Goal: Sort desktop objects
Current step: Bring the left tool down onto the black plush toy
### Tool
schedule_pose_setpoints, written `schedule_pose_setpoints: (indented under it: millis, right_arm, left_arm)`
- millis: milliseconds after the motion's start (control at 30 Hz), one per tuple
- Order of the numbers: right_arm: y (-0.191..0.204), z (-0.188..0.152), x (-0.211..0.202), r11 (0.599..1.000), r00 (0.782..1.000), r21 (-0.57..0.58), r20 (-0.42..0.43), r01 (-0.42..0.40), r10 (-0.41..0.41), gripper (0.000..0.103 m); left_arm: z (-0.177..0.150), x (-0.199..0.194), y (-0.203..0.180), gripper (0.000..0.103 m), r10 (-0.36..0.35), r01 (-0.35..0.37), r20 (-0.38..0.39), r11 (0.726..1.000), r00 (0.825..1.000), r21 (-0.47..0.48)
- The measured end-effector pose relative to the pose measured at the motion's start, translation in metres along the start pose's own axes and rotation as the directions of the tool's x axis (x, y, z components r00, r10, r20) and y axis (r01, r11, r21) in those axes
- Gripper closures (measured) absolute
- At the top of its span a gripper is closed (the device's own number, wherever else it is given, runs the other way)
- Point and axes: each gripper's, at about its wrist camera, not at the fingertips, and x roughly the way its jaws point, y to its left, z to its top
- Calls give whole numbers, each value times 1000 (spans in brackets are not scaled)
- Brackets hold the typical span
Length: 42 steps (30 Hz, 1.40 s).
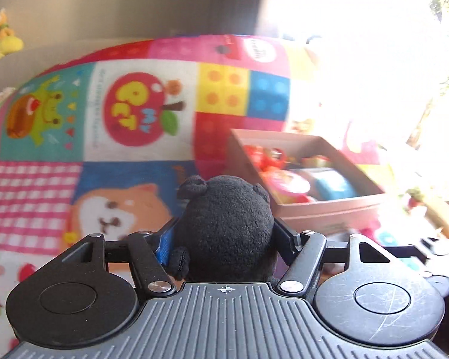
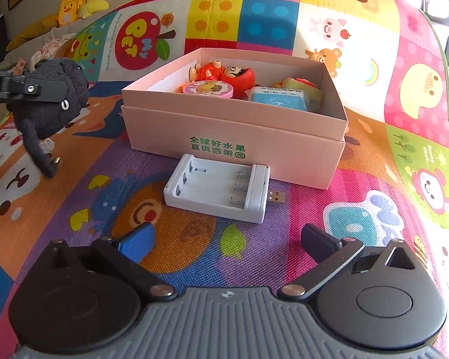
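A black plush toy (image 1: 224, 224) fills the jaws of my left gripper (image 1: 224, 239), which is shut on its round body. In the right wrist view the plush (image 2: 54, 110) hangs above the mat at the far left, its thin limb dangling, with one of the left gripper's fingers (image 2: 42, 91) across it. A pink cardboard box (image 2: 233, 137) holds several small toys; it also shows at the right in the left wrist view (image 1: 329, 209). My right gripper (image 2: 224, 239) stands open above the mat, just short of a white battery charger (image 2: 218, 191) with a USB plug.
A colourful cartoon play mat (image 2: 374, 119) covers the whole surface. Yellow plush toys (image 2: 80, 3) lie on a couch at the back left. Strong window glare washes out the right side of the left wrist view. The charger lies right against the box's front wall.
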Motion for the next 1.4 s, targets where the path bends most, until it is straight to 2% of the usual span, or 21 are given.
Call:
schedule_pose_setpoints:
  millis: [67, 133, 200, 300, 367, 433, 567, 867, 933, 1000, 1100, 1200, 1267, 1300, 1400]
  right_arm:
    - [0, 0, 0, 1000, 1000, 0, -1, 2, -2, 0]
    - [0, 0, 0, 1000, 1000, 1, -1, 2, -2, 0]
    - [1, 0, 0, 1000, 1000, -2, -1, 4, -4, 0]
    - [0, 1, 0, 1000, 1000, -1, -1, 4, -4, 0]
    - [0, 1, 0, 1000, 1000, -1, -2, 4, -4, 0]
    - [-1, 1, 1, 1000, 1000, 2, -2, 2, -2, 0]
    - [-1, 1, 0, 1000, 1000, 11, -10, -9, 9, 0]
    - [1, -1, 0, 1000, 1000, 5, -5, -3, 3, 0]
    - [1, -1, 0, 1000, 1000, 5, -6, -3, 4, 0]
    - [1, -1, 0, 1000, 1000, 5, -6, -3, 3, 0]
    - [1, -1, 0, 1000, 1000, 5, -6, -4, 4, 0]
    - [1, -1, 0, 1000, 1000, 5, -6, -3, 3, 0]
    - [1, -1, 0, 1000, 1000, 5, -6, -2, 3, 0]
    - [1, -1, 0, 1000, 1000, 4, -6, -3, 3, 0]
    - [1, -1, 1, 1000, 1000, 5, -6, -3, 3, 0]
  left_arm:
    - [-12, -2, -12, 32, -108, 105, -40, 992, 993, -66]
    - [-28, 2, -20, 31, -165, 157, -73, 982, 984, -102]
    - [-41, 11, -23, 30, -158, 147, -104, 984, 982, -105]
    - [-46, 15, -13, 17, -130, 116, -108, 985, 986, -126]
    - [-43, 10, -6, 14, -95, 85, -85, 990, 992, -111]
    - [-38, 2, 4, 10, -25, 20, -57, 997, 998, -76]
    - [-34, -12, 25, 6, 75, -76, -21, 995, 997, -66]
    - [-37, -37, 61, 3, 226, -225, -5, 969, 974, -97]
    - [-39, -43, 69, 3, 269, -268, -2, 958, 963, -106]
    - [-38, -55, 80, 3, 309, -302, 21, 940, 951, -158]
    - [-33, -83, 89, 3, 259, -232, 94, 944, 961, -237]
    - [-30, -102, 72, 0, 126, -99, 140, 978, 982, -185]
    - [-32, -99, 50, 0, 36, -26, 103, 994, 994, -104]
    - [-36, -95, 38, 0, 16, -11, 82, 998, 997, -63]
    - [-54, -64, 2, 0, 37, -37, -8, 998, 999, 45]
